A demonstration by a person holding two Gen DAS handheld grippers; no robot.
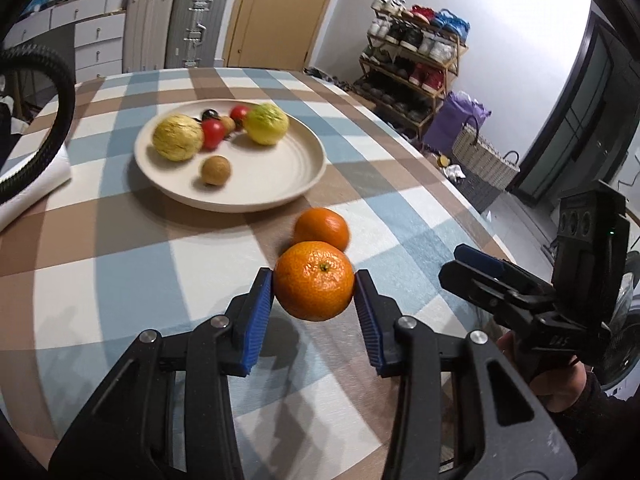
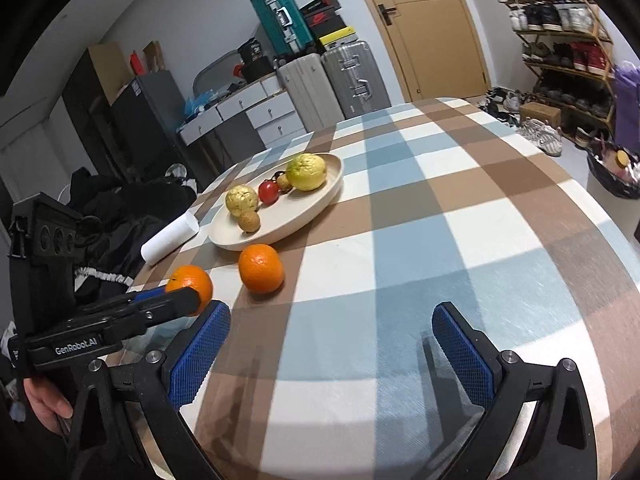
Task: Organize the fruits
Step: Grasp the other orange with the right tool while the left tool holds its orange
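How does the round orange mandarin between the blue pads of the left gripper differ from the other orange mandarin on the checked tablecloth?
The gripped mandarin is clamped by the left gripper and looks lifted, with a shadow beneath; the free mandarin rests on the checked tablecloth, untouched. The gripped one is farther from the beige plate; the free one lies near its rim. Both are round, orange, and outside the plate.

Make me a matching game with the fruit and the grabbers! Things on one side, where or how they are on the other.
Things:
1. held orange
2. second orange
3. red tomato
4. right gripper

States:
A. open, holding nothing
B. on the plate
C. between the left gripper's blue pads
D. on the tablecloth, beside the plate

Pairs: 1-C, 2-D, 3-B, 4-A
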